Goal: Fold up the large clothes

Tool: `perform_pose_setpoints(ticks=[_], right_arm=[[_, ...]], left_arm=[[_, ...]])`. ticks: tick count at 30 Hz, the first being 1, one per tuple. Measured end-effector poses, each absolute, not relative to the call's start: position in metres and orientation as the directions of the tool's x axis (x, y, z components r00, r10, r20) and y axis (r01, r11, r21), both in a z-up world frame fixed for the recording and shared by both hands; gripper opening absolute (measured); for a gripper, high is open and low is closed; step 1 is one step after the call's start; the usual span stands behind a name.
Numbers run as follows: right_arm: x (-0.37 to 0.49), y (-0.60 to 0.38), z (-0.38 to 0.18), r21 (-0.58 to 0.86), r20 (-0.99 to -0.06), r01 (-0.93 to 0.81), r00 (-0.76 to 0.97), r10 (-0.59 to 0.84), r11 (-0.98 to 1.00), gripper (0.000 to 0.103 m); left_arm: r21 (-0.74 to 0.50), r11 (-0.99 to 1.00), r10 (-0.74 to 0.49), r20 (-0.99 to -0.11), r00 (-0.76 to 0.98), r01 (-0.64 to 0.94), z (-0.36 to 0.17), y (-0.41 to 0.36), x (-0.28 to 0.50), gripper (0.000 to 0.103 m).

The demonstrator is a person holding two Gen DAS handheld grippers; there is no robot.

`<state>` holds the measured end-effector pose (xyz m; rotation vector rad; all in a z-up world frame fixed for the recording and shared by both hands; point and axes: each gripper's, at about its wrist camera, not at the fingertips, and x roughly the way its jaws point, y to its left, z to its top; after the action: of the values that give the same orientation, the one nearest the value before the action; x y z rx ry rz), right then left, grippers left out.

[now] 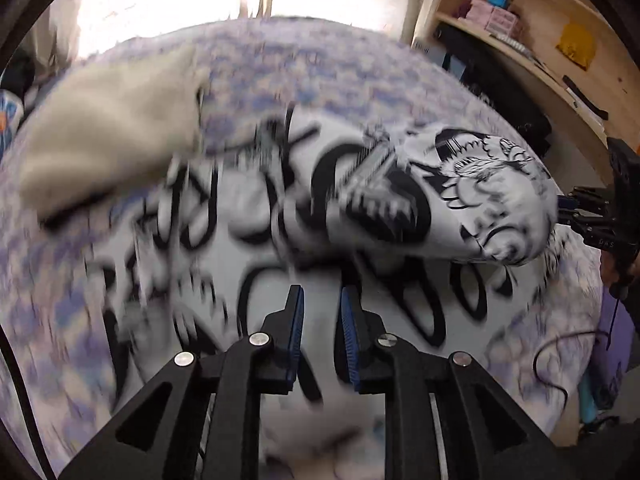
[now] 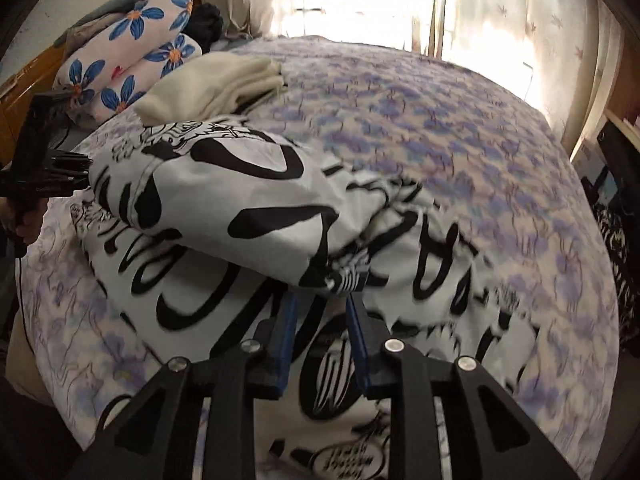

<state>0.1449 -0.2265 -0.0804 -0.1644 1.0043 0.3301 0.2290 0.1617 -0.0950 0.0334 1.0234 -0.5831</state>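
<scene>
White cloth with heavy black lettering, the large garment [image 2: 248, 216], lay spread over my bed's purple-flowered sheet [image 2: 460, 128], one part folded back over the rest into a thick rounded roll running from the left side toward the near middle. In the right wrist view my right gripper [image 2: 322, 312] sat at the near end of that roll, blue pads a little apart; the fold's edge covered the fingertips, so I could not tell whether they pinched it. In the left wrist view my left gripper [image 1: 322, 300] hovered over the printed cloth with a narrow gap between its pads and nothing clamped there that I could see; much of that view was smeared. A folded cream garment [image 2: 216, 80] rested on the far left of the bed, just beyond the printed one, with rolled blue-flowered bedding [image 2: 132, 52] farther left. Wooden shelves [image 1: 532, 20] stood far right.
</scene>
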Motion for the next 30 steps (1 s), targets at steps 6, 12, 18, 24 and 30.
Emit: perform_pose_setpoints(ticks=[6, 12, 18, 24, 30], right_arm=[[0.119, -0.237, -0.091, 0.326, -0.827, -0.171, 0.426, 0.368, 0.93, 0.025], [0.127, -0.239, -0.096, 0.573, -0.744, -0.011, 0.414, 0.525, 0.82, 0.054], [0.152, -0.239, -0.102, 0.712, -0.64, 0.066, 0.471, 0.607, 0.699, 0.06], [0.184, -0.234, -0.12, 0.768, -0.599, 0.121, 0.48, 0.64, 0.629, 0.061], [0.212, -0.221, -0.113, 0.742, -0.585, 0.04, 0.525, 0.618, 0.669, 0.021]], left_arm=[[-0.365, 0.84, -0.497, -0.814, 0.299, 0.403, -0.105, 0.179, 0.2, 0.044], [-0.557, 0.762, -0.643, -0.708, 0.291, 0.329, -0.088, 0.187, 0.201, 0.085], [-0.697, 0.679, -0.732, -0.622, 0.278, 0.23, -0.102, 0.171, 0.243, 0.085], [-0.768, 0.621, -0.777, -0.575, 0.255, 0.159, -0.125, 0.155, 0.279, 0.084], [-0.776, 0.611, -0.782, -0.562, 0.268, 0.156, -0.133, 0.127, 0.309, 0.028]])
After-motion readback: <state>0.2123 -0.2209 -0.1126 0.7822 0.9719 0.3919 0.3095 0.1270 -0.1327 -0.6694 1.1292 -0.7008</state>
